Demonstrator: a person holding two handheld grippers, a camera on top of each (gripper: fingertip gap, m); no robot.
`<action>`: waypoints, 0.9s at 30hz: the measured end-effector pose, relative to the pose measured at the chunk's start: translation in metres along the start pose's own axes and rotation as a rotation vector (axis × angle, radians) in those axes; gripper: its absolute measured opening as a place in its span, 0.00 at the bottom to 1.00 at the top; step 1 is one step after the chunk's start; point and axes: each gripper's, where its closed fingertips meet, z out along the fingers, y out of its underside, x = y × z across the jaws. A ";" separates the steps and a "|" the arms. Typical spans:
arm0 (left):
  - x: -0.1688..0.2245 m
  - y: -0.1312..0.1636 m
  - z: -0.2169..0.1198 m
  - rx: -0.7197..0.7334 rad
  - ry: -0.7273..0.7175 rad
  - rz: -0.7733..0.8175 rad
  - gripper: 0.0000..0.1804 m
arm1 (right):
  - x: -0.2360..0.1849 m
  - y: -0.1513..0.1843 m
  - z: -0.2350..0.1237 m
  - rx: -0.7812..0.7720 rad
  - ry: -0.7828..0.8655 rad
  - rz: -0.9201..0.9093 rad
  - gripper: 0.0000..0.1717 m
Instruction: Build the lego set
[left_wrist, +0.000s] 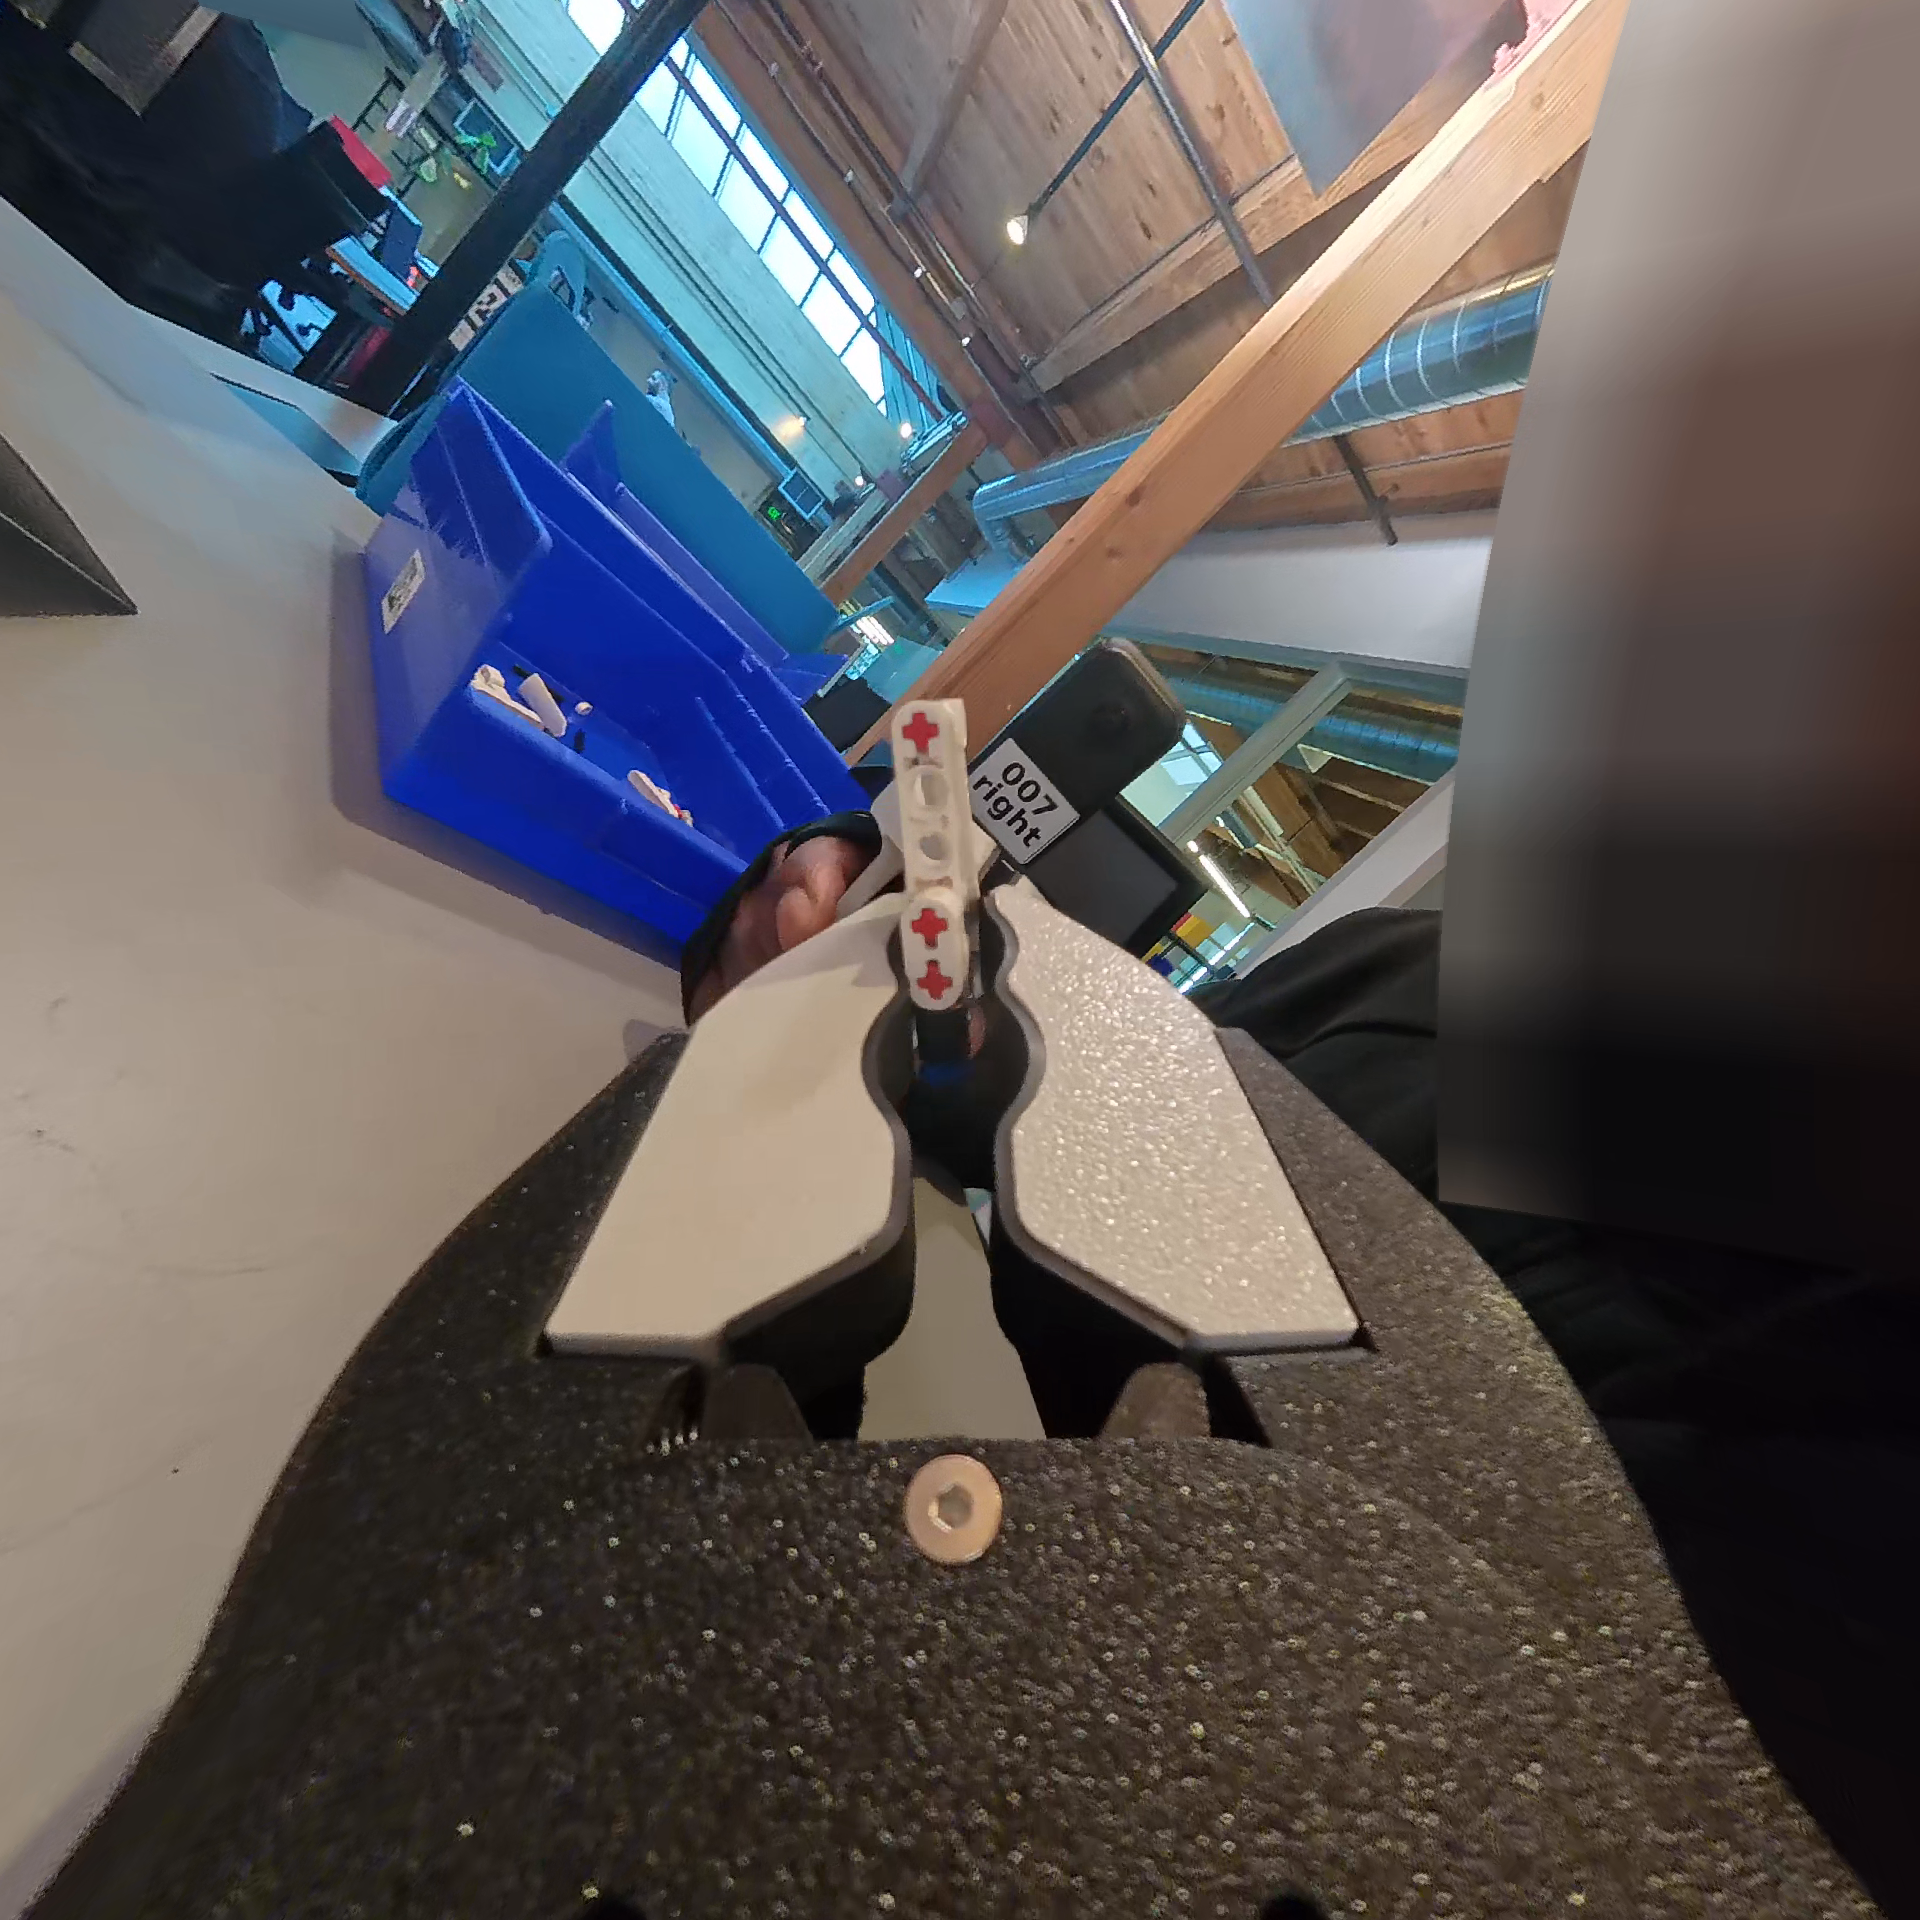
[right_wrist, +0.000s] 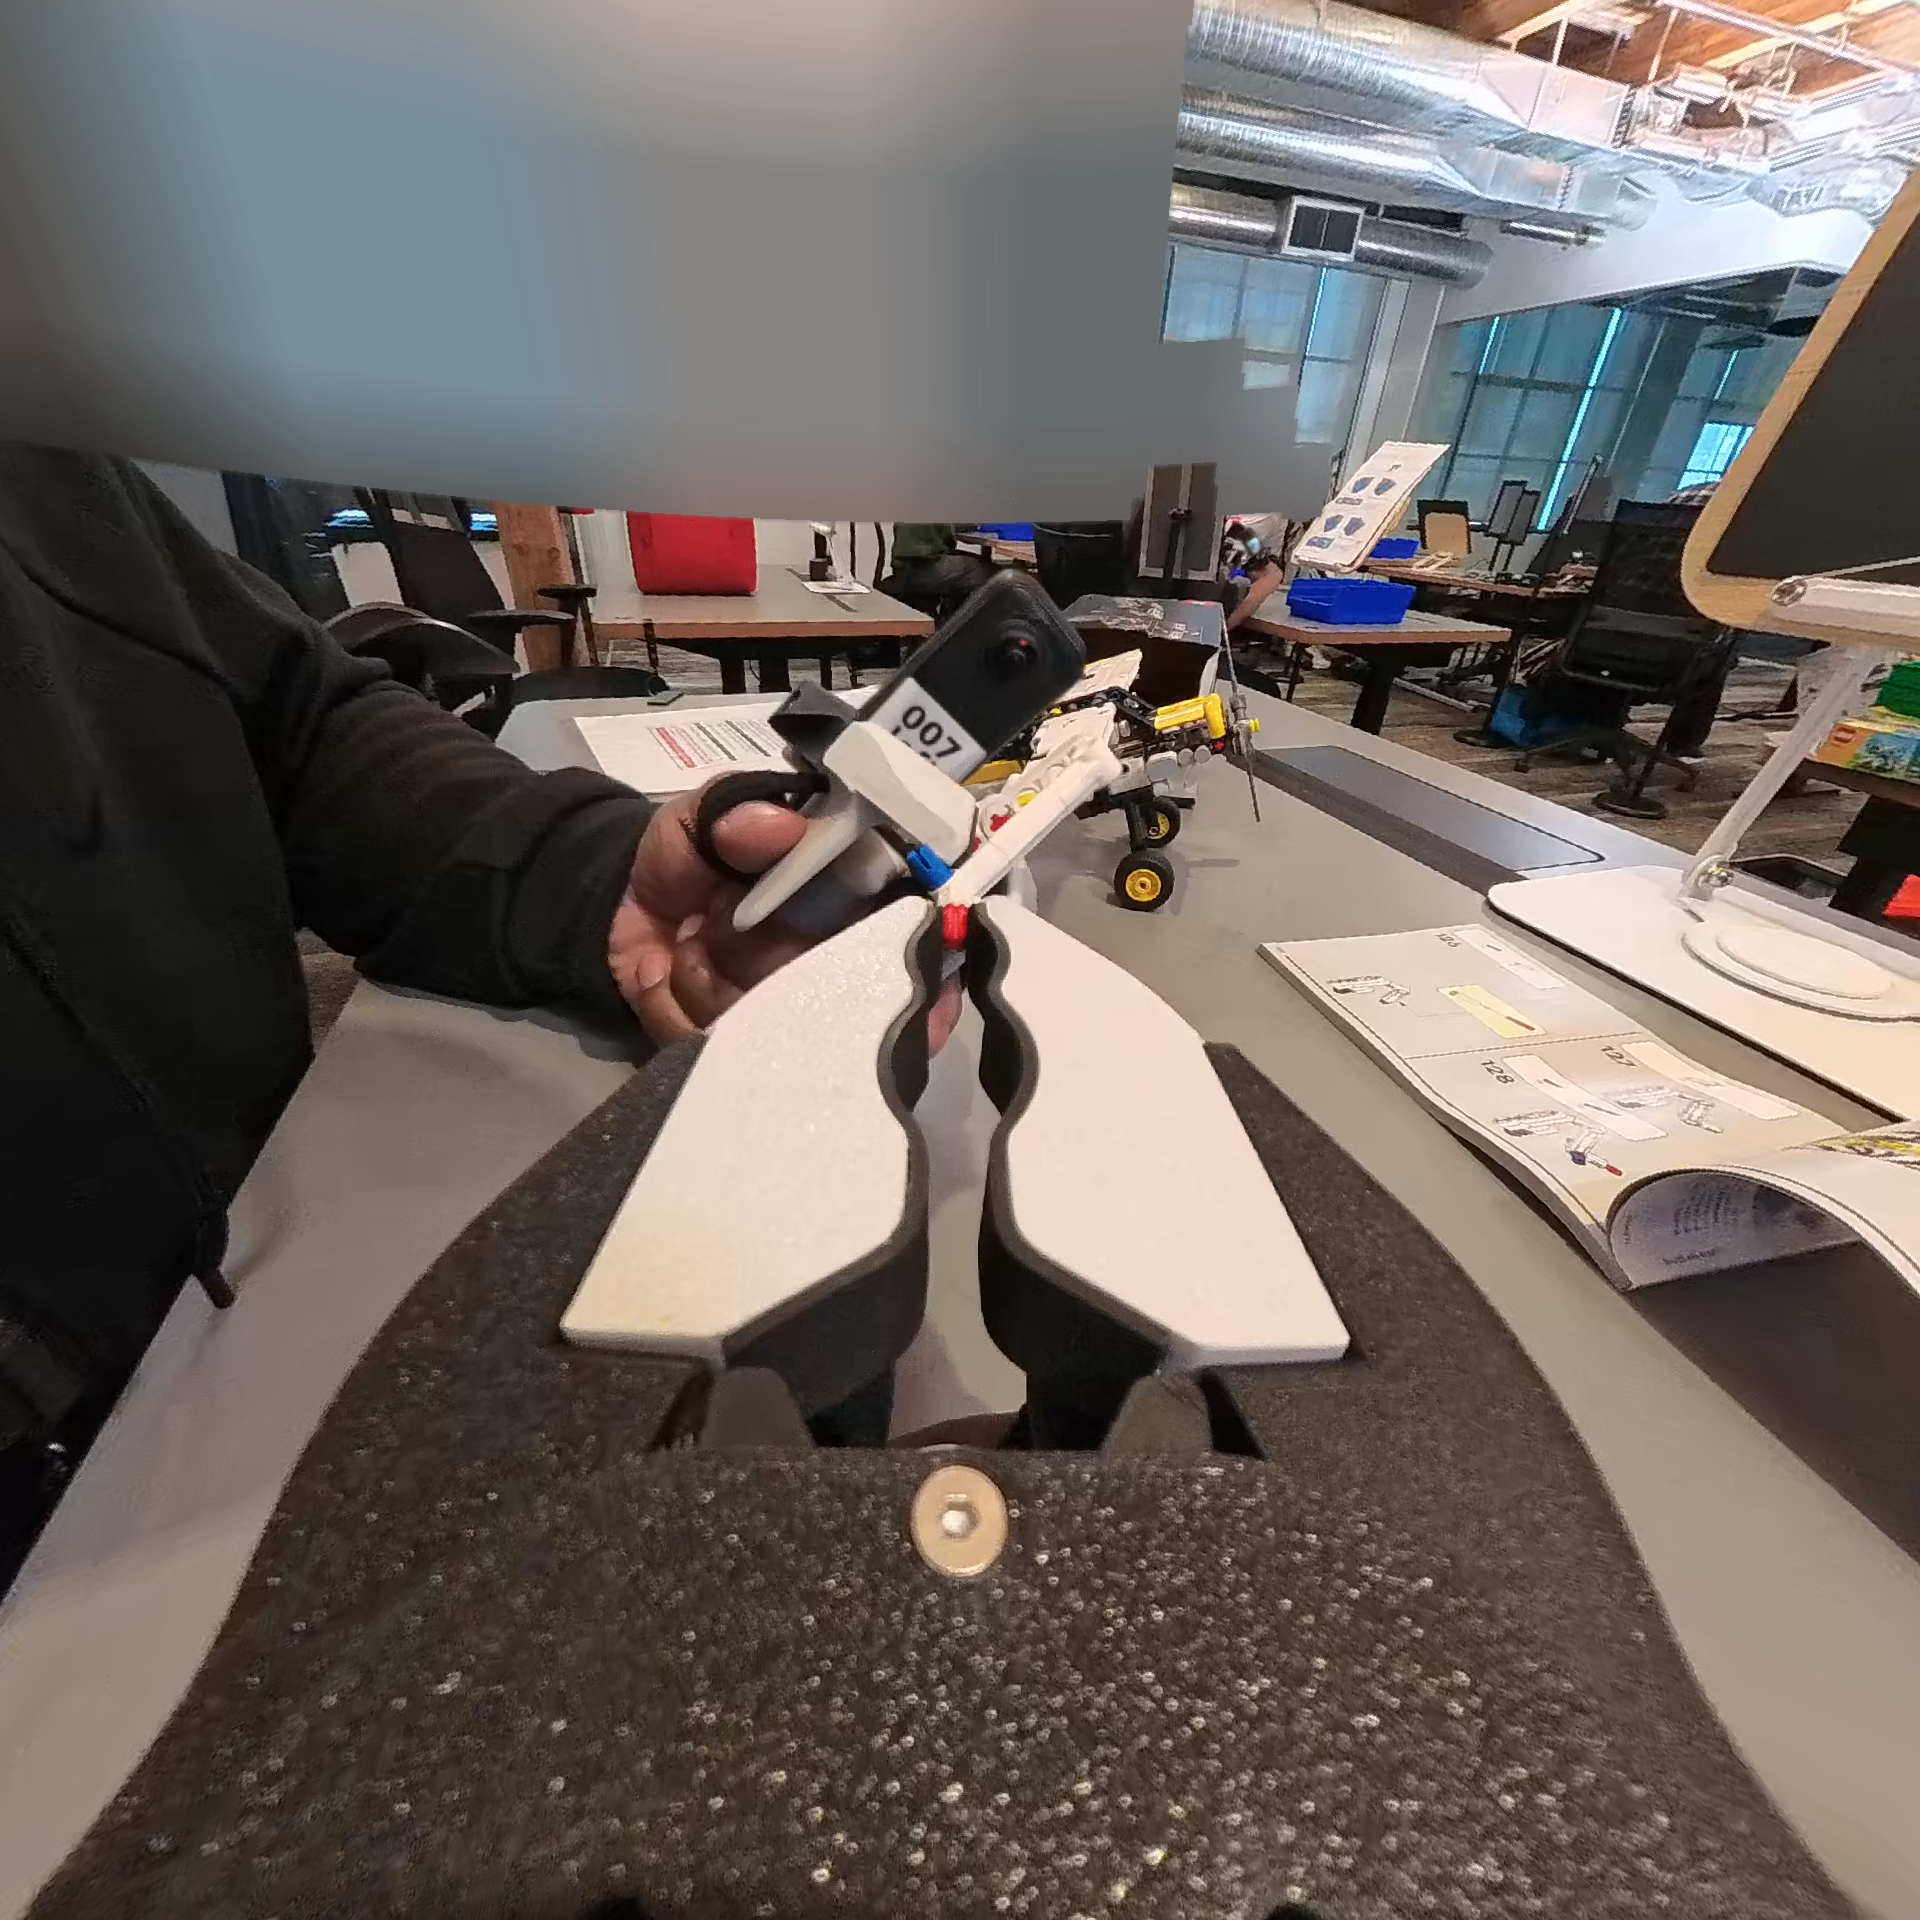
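- Left gripper (left_wrist: 940, 925): the fingers are closed on a white holed beam (left_wrist: 928, 831) with red cross-shaped pins. It stands up towards 12 o'clock from the fingertips.
- Right gripper (right_wrist: 951, 920): the fingers are nearly together, pinching a small red pin (right_wrist: 951, 925) at their tips.
- In the right wrist view, that red pin sits at the near end of the white beam (right_wrist: 1039, 810), which runs off towards 1 o'clock. So both grippers meet on one small assembly, held in the air above the bench (right_wrist: 1299, 883).
- A blue connector (right_wrist: 923, 860) shows at 11 o'clock from the red pin, right where the left gripper takes hold.
- A hand (right_wrist: 675, 935) carries the left gripper, at 9 o'clock of the meeting point.
- Behind, at 1 o'clock, a part-built model plane (right_wrist: 1174, 748) with yellow-hubbed wheels stands on the bench, well apart.
- An open instruction booklet (right_wrist: 1507, 1091) lies at 3 o'clock.
- In the left wrist view, a blue parts bin (left_wrist: 571, 644) with a few small white pieces sits at 10 o'clock.
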 end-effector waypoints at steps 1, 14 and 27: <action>0.001 0.000 0.000 0.004 0.008 -0.003 0.05 | 0.000 0.000 0.000 0.001 -0.002 0.004 0.02; 0.003 -0.002 0.000 0.042 0.059 -0.042 0.04 | -0.001 -0.002 -0.001 0.019 -0.017 0.030 0.02; 0.003 -0.003 0.000 0.050 0.056 -0.037 0.05 | -0.002 -0.003 -0.001 0.019 -0.026 0.037 0.02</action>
